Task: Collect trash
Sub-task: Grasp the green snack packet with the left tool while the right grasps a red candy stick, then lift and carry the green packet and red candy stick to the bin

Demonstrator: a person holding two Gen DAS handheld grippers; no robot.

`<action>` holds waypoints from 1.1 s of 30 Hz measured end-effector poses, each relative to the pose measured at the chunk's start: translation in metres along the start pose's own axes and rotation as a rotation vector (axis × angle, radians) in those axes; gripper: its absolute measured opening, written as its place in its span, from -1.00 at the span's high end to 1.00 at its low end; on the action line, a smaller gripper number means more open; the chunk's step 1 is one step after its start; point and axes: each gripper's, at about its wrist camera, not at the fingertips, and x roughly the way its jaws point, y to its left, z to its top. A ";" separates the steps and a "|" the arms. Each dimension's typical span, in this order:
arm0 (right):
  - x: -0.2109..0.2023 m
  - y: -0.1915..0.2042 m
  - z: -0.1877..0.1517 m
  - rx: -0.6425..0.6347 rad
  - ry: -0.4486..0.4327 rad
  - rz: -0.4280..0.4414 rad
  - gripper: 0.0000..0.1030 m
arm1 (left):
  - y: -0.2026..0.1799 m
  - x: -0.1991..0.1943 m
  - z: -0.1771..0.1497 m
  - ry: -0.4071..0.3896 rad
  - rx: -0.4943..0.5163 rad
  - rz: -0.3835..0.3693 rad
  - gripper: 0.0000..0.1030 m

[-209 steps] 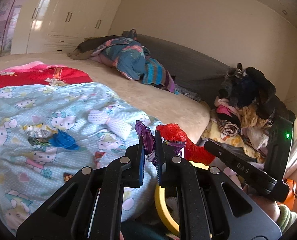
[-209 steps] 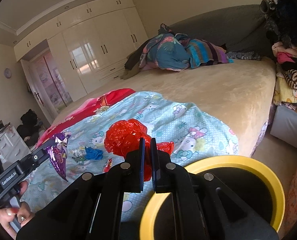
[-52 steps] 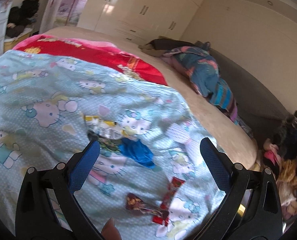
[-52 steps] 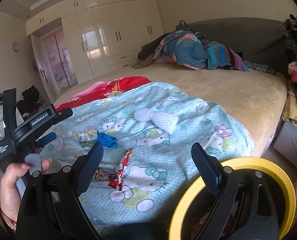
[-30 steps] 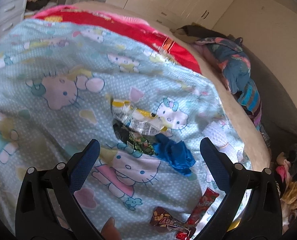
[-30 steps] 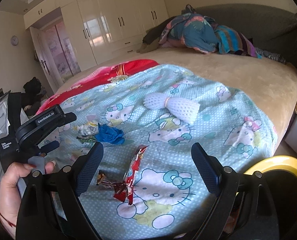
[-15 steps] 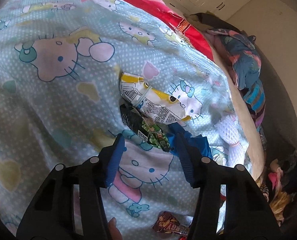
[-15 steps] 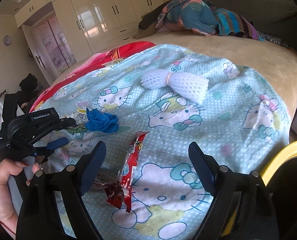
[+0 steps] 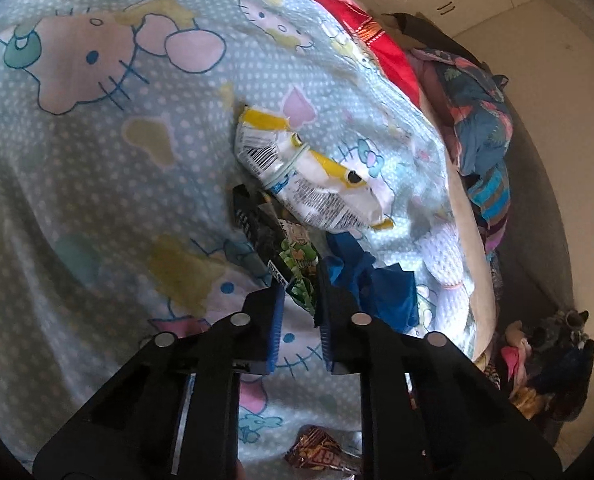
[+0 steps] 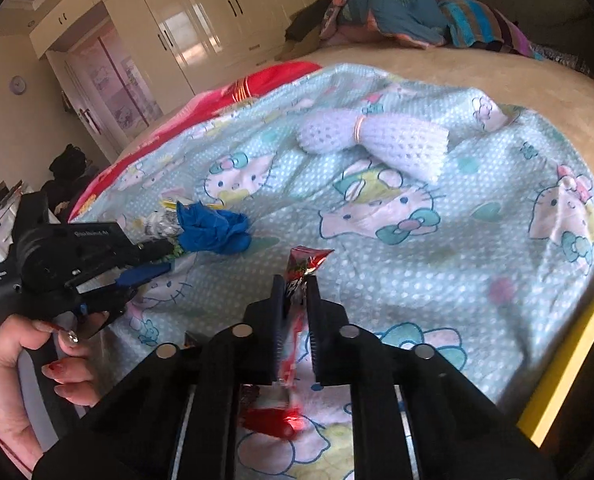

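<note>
Trash lies on a light blue cartoon-cat blanket point(image 10: 477, 280). In the left wrist view my left gripper point(image 9: 299, 280) has its jaws closing, and a green and black wrapper point(image 9: 295, 254) is pinched between its tips. A white and yellow packet point(image 9: 317, 184) lies just beyond, with crumpled blue plastic point(image 9: 373, 284) to the right. In the right wrist view my right gripper point(image 10: 295, 284) is shut on a red wrapper point(image 10: 307, 260), whose top sticks up past the fingertips. The left gripper point(image 10: 163, 258) also shows there, held in a hand point(image 10: 13, 364) beside the blue plastic point(image 10: 213, 232).
A white foam net point(image 10: 377, 140) tied with a rubber band lies farther up the blanket. A brown candy wrapper point(image 9: 317, 456) rests near the blanket's near edge. A yellow-rimmed bin point(image 10: 565, 364) stands at the lower right. Bundled clothes point(image 10: 397, 8) lie at the bed's far end.
Both grippers have come down to the blanket and gone from wide open to nearly shut. The left has closed around the green wrapper and the right around the red wrapper.
</note>
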 end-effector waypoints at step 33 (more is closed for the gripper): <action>-0.091 -0.008 0.005 0.019 -0.142 0.032 0.88 | -0.057 -0.074 -0.049 -0.130 0.275 -0.172 0.92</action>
